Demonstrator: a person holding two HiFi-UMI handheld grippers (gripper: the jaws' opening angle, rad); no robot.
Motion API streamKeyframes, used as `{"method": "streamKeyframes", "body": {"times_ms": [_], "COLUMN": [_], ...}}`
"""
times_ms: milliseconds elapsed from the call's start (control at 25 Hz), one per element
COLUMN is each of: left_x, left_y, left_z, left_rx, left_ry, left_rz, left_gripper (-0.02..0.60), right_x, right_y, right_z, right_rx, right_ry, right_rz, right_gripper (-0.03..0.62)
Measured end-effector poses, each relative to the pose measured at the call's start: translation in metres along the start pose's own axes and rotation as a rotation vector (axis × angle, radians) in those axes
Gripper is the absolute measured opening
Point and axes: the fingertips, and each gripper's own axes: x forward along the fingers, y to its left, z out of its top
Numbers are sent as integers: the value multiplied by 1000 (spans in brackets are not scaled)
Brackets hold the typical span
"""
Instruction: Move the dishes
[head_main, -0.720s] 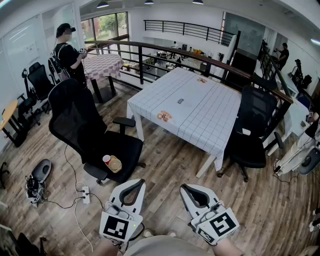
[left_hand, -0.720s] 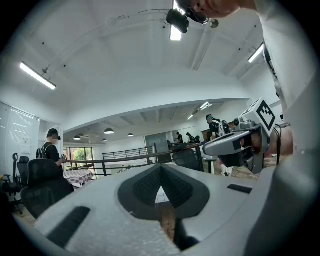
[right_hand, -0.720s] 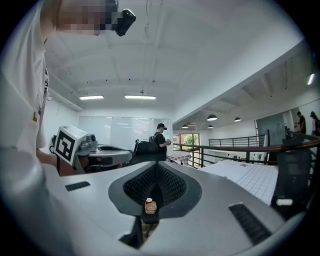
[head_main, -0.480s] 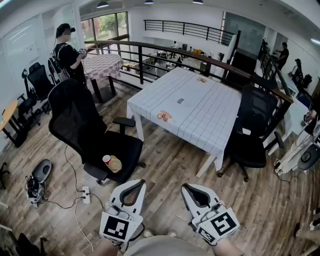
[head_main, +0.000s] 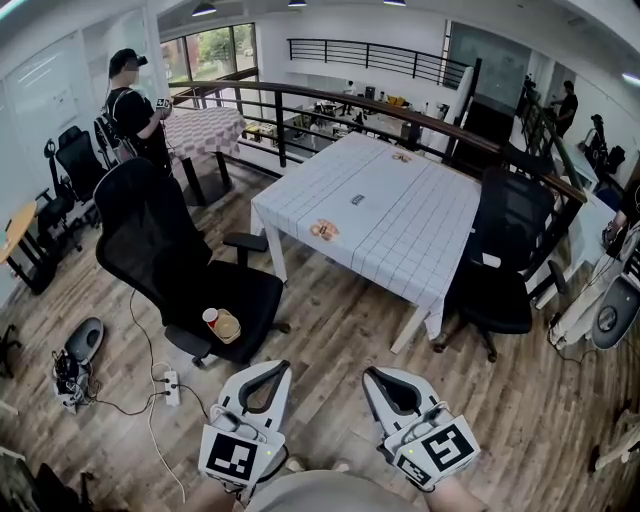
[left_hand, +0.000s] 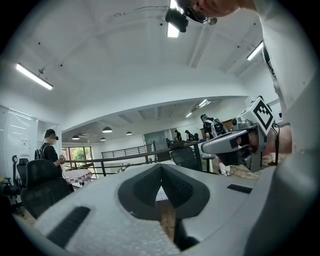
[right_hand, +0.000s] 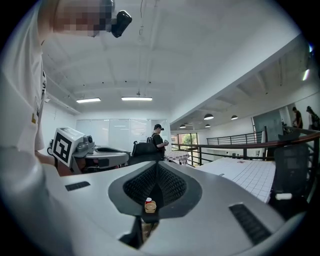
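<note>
The fingers (left_hand: 141, 186) of the left gripper (head_main: 272, 366) are pressing together at the tips, and they are gripping nothing. The fingers (right_hand: 173, 185) of the right gripper (head_main: 373, 374) are squeezing together at the tips too, with nothing between them. Both grippers are hanging side by side over the wood floor (head_main: 340, 330), close to the one holding them, and both are pointing toward the far side of the room.

A tan bowl (head_main: 229, 328) and a red cup (head_main: 211, 318) are sitting on the seat of a black chair (head_main: 160, 240). The cup is sitting just beside the bowl, on its left. The chair is standing to the far left of the left gripper, well apart from it. In the right gripper view the cup and bowl are showing very small in the gap under the closed tips.

A white table (head_main: 400, 225) with thin lines is standing farther away, to the right of the chair. Some small brown things (head_main: 323, 231) are lying near its left edge, too small to tell what they are. A person (head_main: 133, 105) in black is standing far off on the left.
</note>
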Motion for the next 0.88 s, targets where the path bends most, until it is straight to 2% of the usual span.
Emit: {"method": "streamKeyframes", "body": {"times_ms": [400,640,880], "left_x": [18,26,42], "left_y": [-35,-55,-55], "left_z": [2,8,1], "left_rx": [10,7,19], "left_ry": [21,-17,-37], "left_rz": [44,47,49], "left_gripper": [14,14,14], "right_x": [-27,-35,-27], "right_y": [-34,-51,-58], "right_z": [-11,-23,-23], "right_rx": [2,-2,-36], "right_ry": [-7,11,-14], "right_rz": [30,40,63], "right_gripper": [26,26,26]}}
